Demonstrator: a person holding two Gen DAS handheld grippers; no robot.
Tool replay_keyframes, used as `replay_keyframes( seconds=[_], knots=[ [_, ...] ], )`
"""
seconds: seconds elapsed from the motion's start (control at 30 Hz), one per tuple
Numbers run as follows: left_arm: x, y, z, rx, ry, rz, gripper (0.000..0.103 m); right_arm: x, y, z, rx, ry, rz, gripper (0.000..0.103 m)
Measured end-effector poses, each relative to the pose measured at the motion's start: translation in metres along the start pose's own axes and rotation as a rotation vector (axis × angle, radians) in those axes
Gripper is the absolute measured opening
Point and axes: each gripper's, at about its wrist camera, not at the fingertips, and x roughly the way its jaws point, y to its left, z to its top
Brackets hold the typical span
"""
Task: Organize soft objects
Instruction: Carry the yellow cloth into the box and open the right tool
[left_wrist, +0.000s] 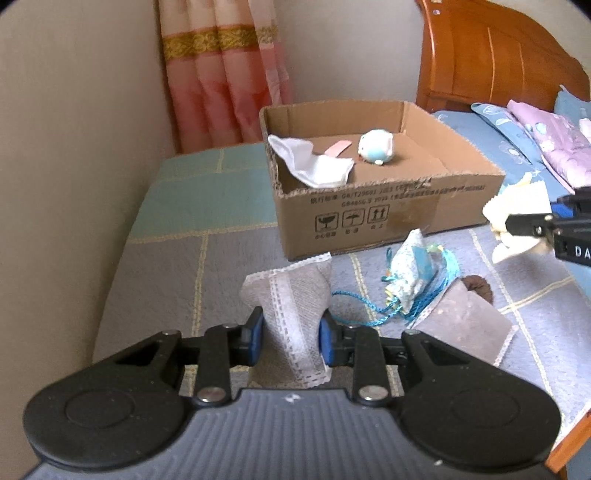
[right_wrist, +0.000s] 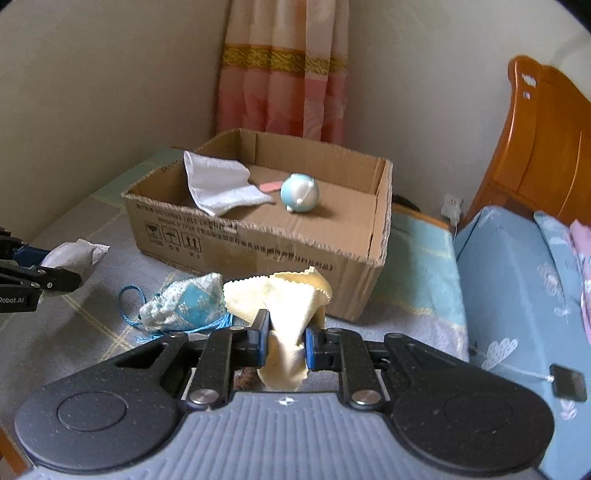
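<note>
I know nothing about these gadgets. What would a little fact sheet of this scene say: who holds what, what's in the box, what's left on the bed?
left gripper: shut on grey lace-trimmed cloth
right gripper: shut on pale yellow cloth
cardboard box: open, on the bed
inside box: white cloth, draped over the wall; blue-and-white plush toy; small pink item
left on bed: floral pouch with blue cord, second grey cloth, brown round item

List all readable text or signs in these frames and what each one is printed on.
"Robot.AI": left gripper body, start cut off.
"DA": right gripper body, rest out of frame.
Three handling pictograms: cardboard box front.
Printed lines above them on the box: too blurred to read.
</note>
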Motion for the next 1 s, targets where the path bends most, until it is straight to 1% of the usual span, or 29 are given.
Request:
replay_keyframes(
  seconds=[0.17,0.27,0.4,0.5,0.53,0.57,0.6,0.63,0.67,0.73,0.8,0.87,0.9,1.0],
  knots=[
    [-0.012,0.001,0.002,0.006,-0.029,0.004,0.028,-0.015,-0.005,0.018,-0.032,-0.036,0.002,0.022],
    [-0.015,0.000,0.003,0.011,-0.036,0.009,0.028,-0.018,-0.009,0.036,-0.050,-0.074,-0.007,0.022],
    [-0.019,0.001,0.003,0.022,-0.044,0.020,0.028,-0.014,-0.017,0.068,-0.059,-0.127,-0.027,0.022],
    [-0.019,0.003,0.002,0.019,-0.041,0.025,0.028,-0.003,-0.021,0.091,-0.062,-0.150,-0.050,0.023],
    [-0.019,0.003,0.001,0.018,-0.040,0.028,0.028,0.004,-0.022,0.098,-0.058,-0.149,-0.058,0.026],
    [-0.019,0.004,0.001,0.018,-0.039,0.032,0.028,0.009,-0.023,0.102,-0.045,-0.147,-0.058,0.040],
    [-0.018,0.005,0.001,0.018,-0.038,0.035,0.028,0.015,-0.025,0.105,-0.034,-0.141,-0.048,0.051],
    [-0.018,0.005,0.001,0.018,-0.039,0.037,0.028,0.019,-0.027,0.105,-0.030,-0.136,-0.035,0.072],
    [-0.018,0.006,0.001,0.019,-0.041,0.040,0.028,0.022,-0.027,0.104,-0.024,-0.138,-0.033,0.089],
    [-0.018,0.007,0.003,0.024,-0.041,0.043,0.028,0.025,-0.025,0.102,-0.014,-0.136,-0.035,0.098],
    [-0.018,0.007,0.004,0.031,-0.042,0.047,0.028,0.026,-0.022,0.098,-0.015,-0.116,-0.030,0.099],
    [-0.018,0.006,0.007,0.040,-0.047,0.046,0.028,0.025,-0.017,0.094,-0.017,-0.095,-0.050,0.103],
    [-0.018,0.005,0.009,0.044,-0.049,0.042,0.028,0.024,-0.015,0.092,-0.018,-0.087,-0.058,0.103],
    [-0.019,0.003,0.015,0.057,-0.057,0.034,0.028,0.021,-0.010,0.087,-0.015,-0.022,-0.078,0.103]
  ],
)
